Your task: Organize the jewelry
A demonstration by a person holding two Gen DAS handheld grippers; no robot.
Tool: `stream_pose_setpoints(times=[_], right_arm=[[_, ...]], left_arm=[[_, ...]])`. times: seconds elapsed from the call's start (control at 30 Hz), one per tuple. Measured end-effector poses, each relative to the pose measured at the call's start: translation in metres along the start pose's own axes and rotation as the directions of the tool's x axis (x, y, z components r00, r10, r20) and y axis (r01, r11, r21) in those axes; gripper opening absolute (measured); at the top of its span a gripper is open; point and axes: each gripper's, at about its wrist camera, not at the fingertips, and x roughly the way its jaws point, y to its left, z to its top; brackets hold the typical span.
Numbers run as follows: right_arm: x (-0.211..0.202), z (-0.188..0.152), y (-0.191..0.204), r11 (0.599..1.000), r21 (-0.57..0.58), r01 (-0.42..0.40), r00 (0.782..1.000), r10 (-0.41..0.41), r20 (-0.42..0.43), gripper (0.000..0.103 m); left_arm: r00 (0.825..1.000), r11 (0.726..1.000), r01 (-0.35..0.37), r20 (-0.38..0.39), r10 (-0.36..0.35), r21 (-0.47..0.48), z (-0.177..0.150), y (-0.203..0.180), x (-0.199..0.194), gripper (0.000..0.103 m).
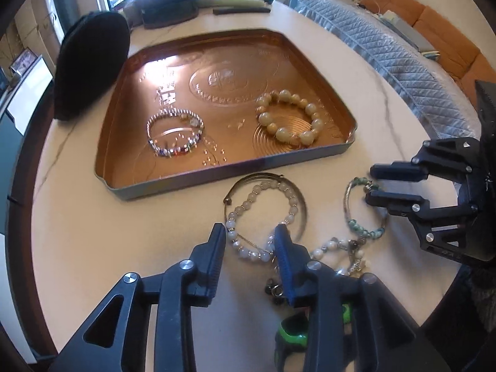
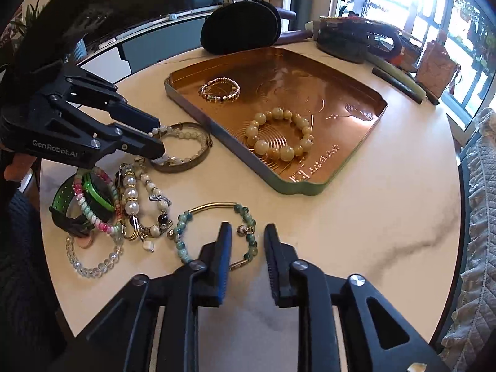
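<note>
I worry most about the heap: my left tongs (image 1: 250,235) are parted and gripping nothing, and they hang over a white bead bracelet (image 1: 263,217) that lies inside a thin metal bangle (image 1: 297,192), so if I close them I may pinch both, or drag the chain that runs back to the tangled pile (image 2: 130,204). My right tongs (image 2: 248,235) are parted too and empty. The green bead bracelet (image 2: 217,232) lies flat on the tabletop (image 2: 356,217) with one side between the two fingers, so I might only nip a bead and it could slip out and roll. The tray (image 1: 186,179) sits just past both bracelets. A yellow bead bracelet (image 1: 288,117) and a sparkly bracelet (image 1: 175,135) already lie in it.
</note>
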Motion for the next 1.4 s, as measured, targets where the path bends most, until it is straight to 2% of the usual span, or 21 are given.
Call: stream_pose_setpoints(times=[0.03, 0.1, 0.2, 0.27, 0.5, 0.57, 0.73, 0.93, 1.07, 1.13, 1.2, 1.27, 1.4], right_arm=[[0.001, 0.000, -0.001, 1.000, 0.006, -0.006, 1.000, 0.006, 0.002, 0.021], [0.002, 0.002, -0.002, 1.000, 0.017, -0.016, 1.000, 0.016, 0.000, 0.010], [0.004, 0.005, -0.002, 1.000, 0.022, -0.002, 1.000, 0.002, -0.001, 0.010], [-0.002, 0.006, 0.000, 1.000, 0.016, 0.003, 0.999, -0.004, 0.032, 0.010], [-0.033, 0.014, 0.003, 1.000, 0.021, 0.002, 0.992, -0.005, 0.126, 0.010], [-0.042, 0.016, 0.004, 1.000, 0.021, -0.004, 0.989, 0.001, 0.146, 0.010], [-0.064, 0.023, 0.002, 0.999, 0.044, -0.021, 0.977, 0.011, 0.211, 0.010], [-0.078, 0.029, -0.002, 0.998, 0.056, -0.027, 0.968, 0.012, 0.251, 0.010], [-0.088, 0.033, -0.008, 0.997, 0.071, -0.024, 0.960, 0.003, 0.279, 0.010], [-0.093, 0.036, -0.007, 0.998, 0.065, -0.018, 0.959, -0.001, 0.284, 0.010], [-0.098, 0.039, -0.007, 0.997, 0.071, -0.010, 0.954, -0.012, 0.300, 0.010], [-0.103, 0.044, -0.006, 0.996, 0.087, -0.001, 0.949, -0.026, 0.313, 0.010], [-0.112, 0.054, -0.002, 0.995, 0.102, 0.006, 0.938, -0.041, 0.343, 0.010]], left_arm=[[1.000, 1.000, 0.005, -0.002, -0.005, -0.007, 0.000, 0.002, 0.000, 0.019], [1.000, 0.999, 0.020, 0.003, -0.020, -0.030, 0.002, 0.005, -0.003, 0.011], [0.998, 0.997, 0.045, 0.046, -0.043, -0.061, 0.005, 0.009, -0.015, 0.011], [0.994, 0.996, 0.067, 0.089, -0.062, -0.062, 0.005, 0.007, -0.029, 0.011], [0.986, 0.993, 0.109, 0.131, -0.102, -0.049, 0.003, 0.002, -0.044, 0.011], [0.977, 0.988, 0.145, 0.166, -0.134, -0.052, 0.005, 0.001, -0.053, 0.011], [0.955, 0.981, 0.186, 0.247, -0.164, -0.064, 0.012, -0.004, -0.076, 0.011], [0.930, 0.981, 0.184, 0.333, -0.156, -0.055, 0.016, -0.011, -0.100, 0.011], [0.921, 0.989, 0.141, 0.372, -0.117, -0.039, 0.017, -0.019, -0.111, 0.011], [0.909, 0.992, 0.120, 0.407, -0.091, -0.046, 0.018, -0.023, -0.120, 0.009], [0.889, 0.993, 0.095, 0.455, -0.056, -0.064, 0.020, -0.026, -0.132, 0.004], [0.872, 0.994, 0.058, 0.490, -0.007, -0.088, 0.021, -0.029, -0.140, 0.004], [0.850, 0.993, 0.040, 0.526, 0.024, -0.109, 0.025, -0.030, -0.150, 0.004]])
